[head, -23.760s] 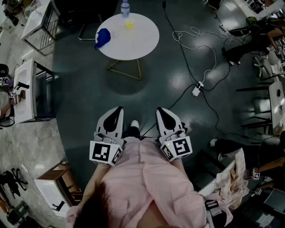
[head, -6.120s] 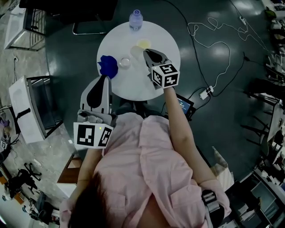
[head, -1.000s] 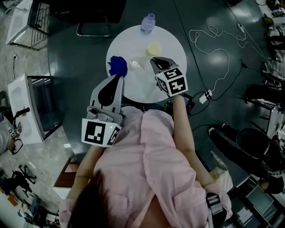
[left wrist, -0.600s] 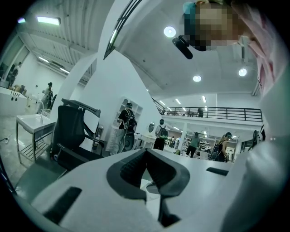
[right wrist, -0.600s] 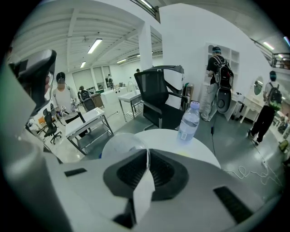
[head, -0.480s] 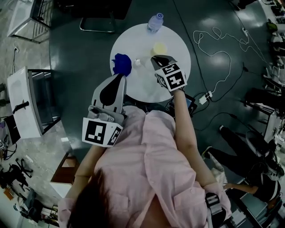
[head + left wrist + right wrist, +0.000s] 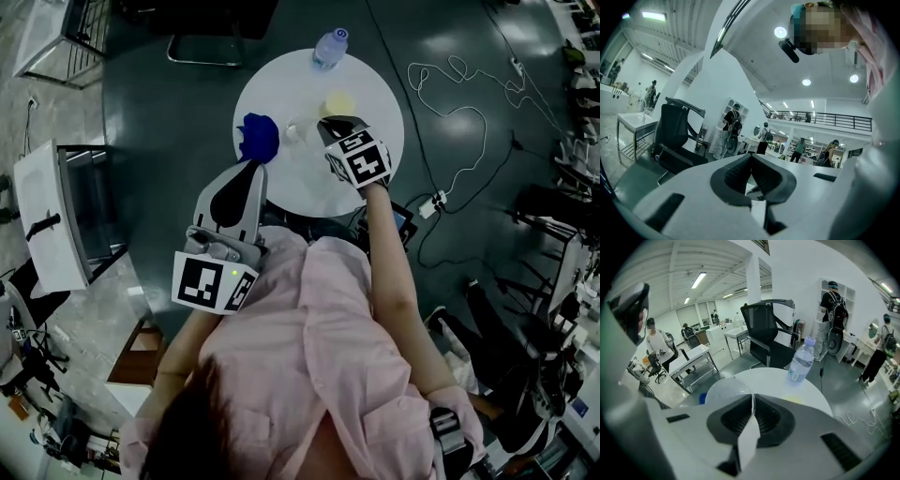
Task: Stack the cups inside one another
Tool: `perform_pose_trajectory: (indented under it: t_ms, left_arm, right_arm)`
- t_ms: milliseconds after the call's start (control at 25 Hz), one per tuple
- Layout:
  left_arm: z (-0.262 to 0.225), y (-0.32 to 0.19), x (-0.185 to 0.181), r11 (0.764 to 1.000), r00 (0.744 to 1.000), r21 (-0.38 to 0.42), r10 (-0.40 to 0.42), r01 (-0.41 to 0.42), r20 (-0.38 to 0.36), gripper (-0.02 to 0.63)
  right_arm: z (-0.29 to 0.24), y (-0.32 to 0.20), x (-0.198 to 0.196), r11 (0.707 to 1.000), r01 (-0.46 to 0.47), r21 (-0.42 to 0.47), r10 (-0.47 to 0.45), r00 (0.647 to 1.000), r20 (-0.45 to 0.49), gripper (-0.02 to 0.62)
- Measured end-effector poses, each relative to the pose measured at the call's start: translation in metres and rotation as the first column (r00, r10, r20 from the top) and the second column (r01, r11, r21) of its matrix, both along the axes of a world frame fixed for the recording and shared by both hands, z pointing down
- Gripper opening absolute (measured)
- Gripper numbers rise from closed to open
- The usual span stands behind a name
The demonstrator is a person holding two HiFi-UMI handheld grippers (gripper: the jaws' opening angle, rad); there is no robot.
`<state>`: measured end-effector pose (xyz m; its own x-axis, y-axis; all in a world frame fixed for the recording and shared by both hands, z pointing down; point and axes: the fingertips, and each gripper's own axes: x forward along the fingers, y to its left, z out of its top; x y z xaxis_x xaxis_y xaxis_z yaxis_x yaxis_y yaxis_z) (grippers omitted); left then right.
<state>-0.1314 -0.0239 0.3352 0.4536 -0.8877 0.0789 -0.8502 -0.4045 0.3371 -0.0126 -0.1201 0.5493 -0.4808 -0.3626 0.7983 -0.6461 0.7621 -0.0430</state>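
Note:
On the round white table (image 7: 309, 178) stand a blue cup (image 7: 255, 138) at the left and a pale yellow cup (image 7: 339, 101) further back. My right gripper (image 7: 323, 122) is shut on the thin wall of a clear cup (image 7: 297, 129), which it holds low over the table between those two. In the right gripper view the clear cup (image 7: 727, 391) bulges just beyond the closed jaws of the right gripper (image 7: 752, 398), with the blue cup (image 7: 702, 398) barely showing behind it. My left gripper (image 7: 251, 165) is shut and empty, level at the table's near left edge, its pads (image 7: 740, 174) pressed together.
A water bottle (image 7: 330, 45) stands at the table's far edge, also seen upright in the right gripper view (image 7: 801, 359). A black office chair (image 7: 766, 333) is beyond the table. Cables and a power strip (image 7: 431, 199) lie on the dark floor at the right. A white bench (image 7: 42, 225) stands at the left.
The right gripper has sunk a little toward the table with the clear cup still in its jaws. The left gripper has stayed where it was.

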Motion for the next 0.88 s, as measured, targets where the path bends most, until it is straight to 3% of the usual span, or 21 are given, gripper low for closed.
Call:
perform_pose_trajectory:
  t_ms: [880]
  left_arm:
    - [0.013,-0.010,0.003,0.999,1.000,-0.040,0.012,-0.012,0.005,0.018]
  right_arm:
    - [0.033,-0.005,-0.011,0.997,0.052,-0.055,-0.054,0.998,-0.042,0.035]
